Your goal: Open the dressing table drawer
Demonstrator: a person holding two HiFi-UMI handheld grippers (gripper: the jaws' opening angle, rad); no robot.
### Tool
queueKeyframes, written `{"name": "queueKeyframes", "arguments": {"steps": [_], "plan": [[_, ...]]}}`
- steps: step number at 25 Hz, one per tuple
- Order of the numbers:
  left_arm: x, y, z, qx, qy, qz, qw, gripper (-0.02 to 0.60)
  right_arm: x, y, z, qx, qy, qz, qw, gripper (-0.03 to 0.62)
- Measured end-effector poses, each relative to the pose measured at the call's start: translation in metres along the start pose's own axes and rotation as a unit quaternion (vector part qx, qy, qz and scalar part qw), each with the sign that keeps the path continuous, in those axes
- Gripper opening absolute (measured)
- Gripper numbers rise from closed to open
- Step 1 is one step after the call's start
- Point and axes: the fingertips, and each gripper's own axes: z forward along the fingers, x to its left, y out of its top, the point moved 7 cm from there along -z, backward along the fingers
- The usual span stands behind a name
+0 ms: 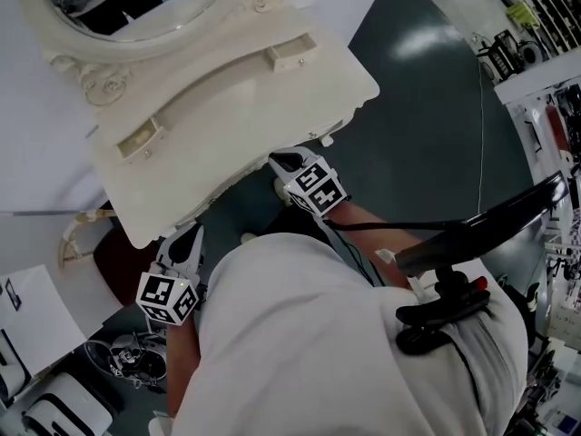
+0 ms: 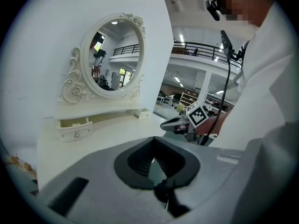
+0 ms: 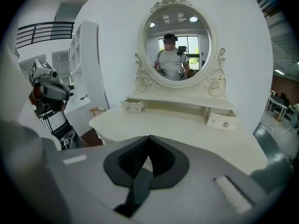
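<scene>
The cream dressing table (image 1: 245, 116) fills the upper left of the head view, with its oval mirror (image 1: 136, 7) at the back. Two small knobbed drawers sit on its shelf, a left one (image 1: 141, 139) and a right one (image 1: 292, 53). The left drawer (image 2: 74, 129) stands slightly out and shows its inside. The same two drawers, left (image 3: 133, 105) and right (image 3: 223, 120), show in the right gripper view. My left gripper (image 1: 186, 239) hangs shut and empty by the table's near edge. My right gripper (image 1: 280, 163) is shut with nothing in it, its tips at the front edge.
Small white knobs (image 1: 280, 186) show under the table's front edge. A dark red seat (image 1: 118, 262) stands below the table at the left. A black stand (image 1: 481, 230) crosses at the right, and white boxes (image 1: 36, 334) and cables lie on the grey floor.
</scene>
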Motion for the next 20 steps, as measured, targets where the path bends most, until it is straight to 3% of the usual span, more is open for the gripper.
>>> {"name": "queueKeyframes", "arguments": {"steps": [20], "plan": [[0.026,0.035,0.062,0.024,0.008,-0.01,0.9996,0.002,-0.07,0.016,0.025,0.012,0.01,0.008,1.0,0.0]]}}
